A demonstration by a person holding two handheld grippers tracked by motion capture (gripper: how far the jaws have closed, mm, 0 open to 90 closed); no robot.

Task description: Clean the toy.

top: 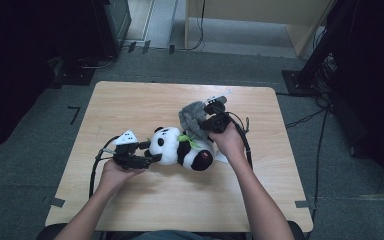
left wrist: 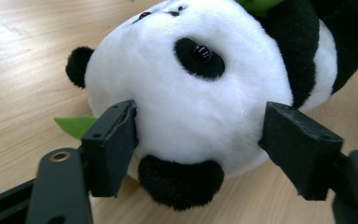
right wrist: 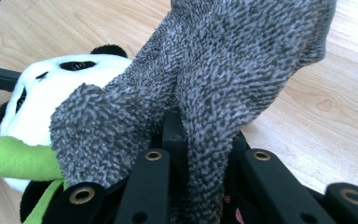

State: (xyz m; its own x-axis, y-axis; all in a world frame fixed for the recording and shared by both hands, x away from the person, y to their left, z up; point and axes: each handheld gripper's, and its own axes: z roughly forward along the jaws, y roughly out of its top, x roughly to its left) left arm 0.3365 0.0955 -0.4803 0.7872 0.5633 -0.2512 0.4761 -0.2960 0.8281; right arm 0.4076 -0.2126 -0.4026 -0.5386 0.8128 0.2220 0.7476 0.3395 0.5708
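Observation:
A black-and-white plush panda (top: 180, 147) lies on its side in the middle of the wooden table (top: 130, 100), with a green felt leaf (right wrist: 14, 158) at its neck. My left gripper (top: 152, 151) stands open at the panda's head (left wrist: 191, 93). One jaw brushes the fur on the left and the other stands just off the right side. My right gripper (top: 212, 120) is shut on a grey fuzzy knitted cloth (right wrist: 223, 70). It holds the cloth bunched up above the panda's body (top: 192, 117), and one flap droops onto the panda's white face (right wrist: 42, 88).
Each gripper trails a black cable (top: 96, 170) across the table. Bare wood lies toward the far-left corner and the near edge. On the grey floor beyond are a black stand (top: 310, 75) with cables on the right and dark equipment (top: 105, 30) at the far left.

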